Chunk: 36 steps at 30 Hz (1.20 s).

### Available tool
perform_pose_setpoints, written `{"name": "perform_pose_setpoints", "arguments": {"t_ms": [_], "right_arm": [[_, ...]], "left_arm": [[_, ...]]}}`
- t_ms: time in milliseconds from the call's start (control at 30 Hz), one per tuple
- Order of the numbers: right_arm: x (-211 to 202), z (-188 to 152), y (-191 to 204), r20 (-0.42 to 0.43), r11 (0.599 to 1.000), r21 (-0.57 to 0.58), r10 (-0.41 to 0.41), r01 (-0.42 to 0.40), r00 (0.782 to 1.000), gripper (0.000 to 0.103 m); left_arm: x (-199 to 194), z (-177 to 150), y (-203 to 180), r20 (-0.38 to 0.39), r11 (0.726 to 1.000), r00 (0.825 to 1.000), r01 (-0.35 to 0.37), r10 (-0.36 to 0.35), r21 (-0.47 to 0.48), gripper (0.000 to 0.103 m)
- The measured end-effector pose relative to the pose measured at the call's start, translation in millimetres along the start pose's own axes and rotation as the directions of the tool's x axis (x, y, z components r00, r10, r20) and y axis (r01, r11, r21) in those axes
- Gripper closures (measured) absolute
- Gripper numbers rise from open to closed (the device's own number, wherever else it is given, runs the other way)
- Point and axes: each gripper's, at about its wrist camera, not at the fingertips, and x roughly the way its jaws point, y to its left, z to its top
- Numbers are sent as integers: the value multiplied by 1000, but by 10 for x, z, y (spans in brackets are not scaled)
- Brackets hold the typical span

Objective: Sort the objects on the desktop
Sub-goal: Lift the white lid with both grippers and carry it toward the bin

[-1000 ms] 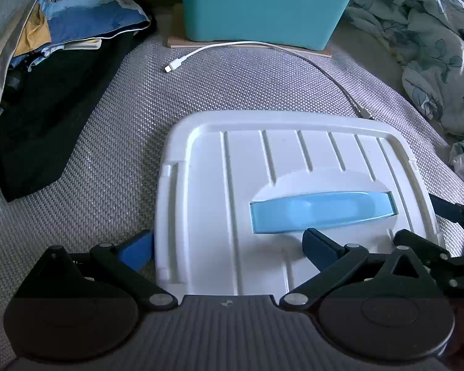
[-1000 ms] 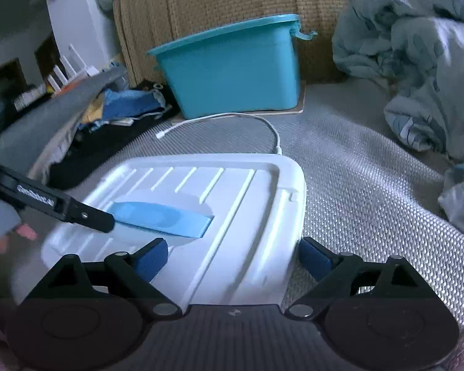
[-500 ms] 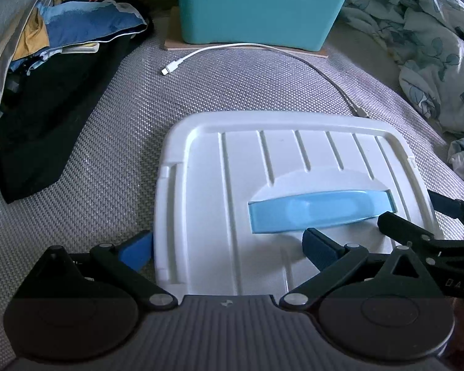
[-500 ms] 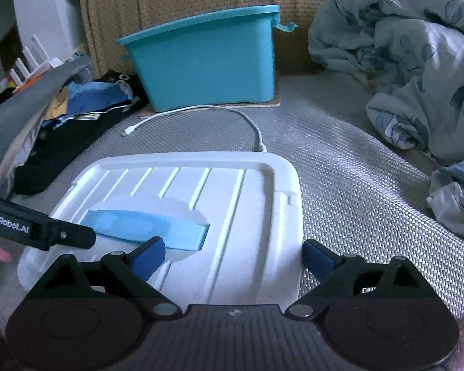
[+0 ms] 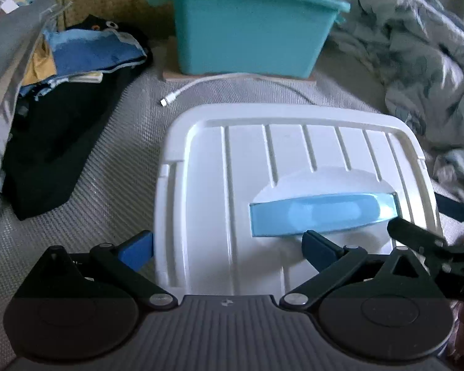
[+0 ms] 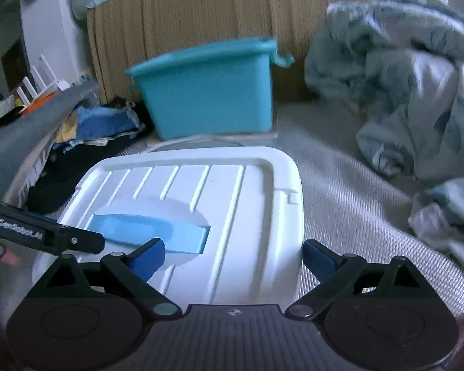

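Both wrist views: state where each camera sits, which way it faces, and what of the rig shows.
Left wrist view: on the left gripper, open, facing forward over the white lid's left edge toward the teal bin; the right gripper's finger enters at right.
Right wrist view: on the right gripper, open, straddling the lid's right edge; the left gripper's finger enters at left.
Shared: lid, blue handle, bin, crumpled quilt.

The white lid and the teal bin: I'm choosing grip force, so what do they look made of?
White lid: likely rigid moulded plastic, smooth and slightly glossy, with raised ribs and a light blue handle. Teal bin: probably plastic too, with uniform colour and a moulded rim; blur hides its finish.
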Motion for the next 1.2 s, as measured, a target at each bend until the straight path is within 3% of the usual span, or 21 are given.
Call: {"name": "perform_pose_setpoints", "arguments": {"t_ms": [300, 700, 1200], "right_arm": [[-148, 62, 40, 53, 998, -17, -66, 67, 996, 5], [-222, 144, 49, 108, 997, -30, -72, 76, 991, 5], [-33, 309, 73, 120, 997, -53, -49, 56, 992, 5]], "left_arm": [[-177, -4, -79, 80, 999, 996, 33, -34, 21, 0], [-277, 11, -30, 158, 998, 986, 53, -50, -17, 0], [-243, 109, 8, 241, 998, 970, -1, 16, -60, 0]]}}
